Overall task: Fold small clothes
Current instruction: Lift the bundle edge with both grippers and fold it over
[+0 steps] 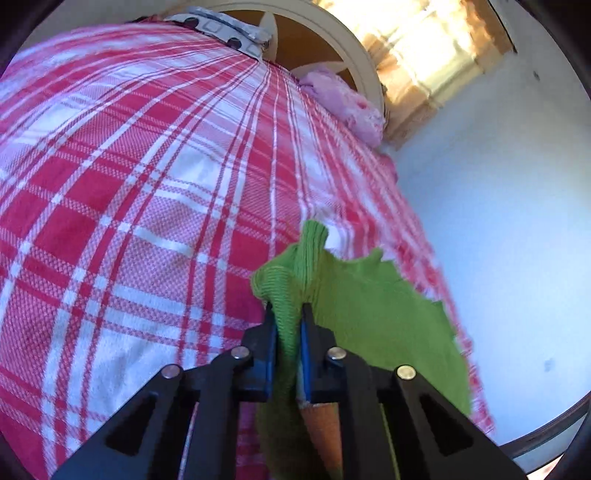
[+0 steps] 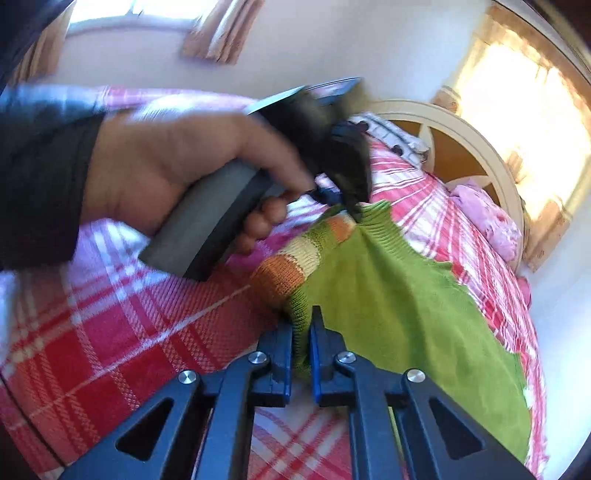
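A small green knit garment (image 2: 406, 314) with orange and cream striped sleeves hangs stretched above a bed with a red and white plaid cover (image 1: 147, 184). My left gripper (image 1: 287, 310) is shut on the ribbed green hem (image 1: 288, 284); the same garment (image 1: 369, 314) trails to its right. My right gripper (image 2: 303, 317) is shut on another ribbed edge of the garment. In the right wrist view the left gripper (image 2: 351, 206), held by a hand (image 2: 166, 162), pinches the garment's far corner.
A pink cloth bundle (image 1: 347, 103) lies by the round cream and brown headboard (image 1: 332, 44), also seen in the right wrist view (image 2: 491, 221). A patterned pillow (image 1: 221, 26) lies at the bed's head. A white wall (image 1: 498, 221) and curtained window (image 1: 436, 55) lie to the right.
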